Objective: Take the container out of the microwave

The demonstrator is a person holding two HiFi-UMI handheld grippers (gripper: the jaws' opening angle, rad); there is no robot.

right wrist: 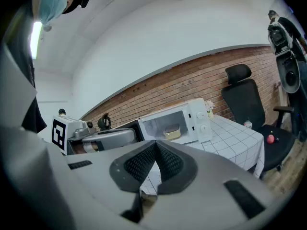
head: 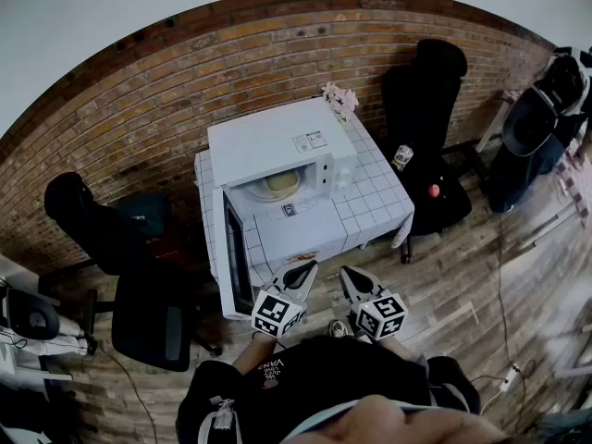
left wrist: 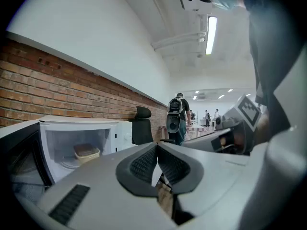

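A white microwave (head: 277, 151) stands on a small table with a white checked cloth (head: 370, 202), its door (head: 233, 252) swung open to the left. Inside on the turntable sits a pale yellow container (head: 282, 183) with a brownish lid, also seen as the container (left wrist: 86, 152) and the container (right wrist: 172, 132). My left gripper (head: 303, 271) and right gripper (head: 350, 277) hover side by side just off the table's front edge, well short of the microwave. Both are shut with nothing between the jaws. The left gripper (left wrist: 156, 163) and right gripper (right wrist: 154, 163) show their pads pressed together.
Black office chairs stand at the right (head: 425, 109) and at the left (head: 148, 313). A small flower pot (head: 340, 100) sits behind the microwave, and a can (head: 401, 157) and a red ball (head: 434, 191) rest on the right chair. A brick wall (head: 139, 109) backs the table. A person with a backpack (left wrist: 176, 119) stands far off.
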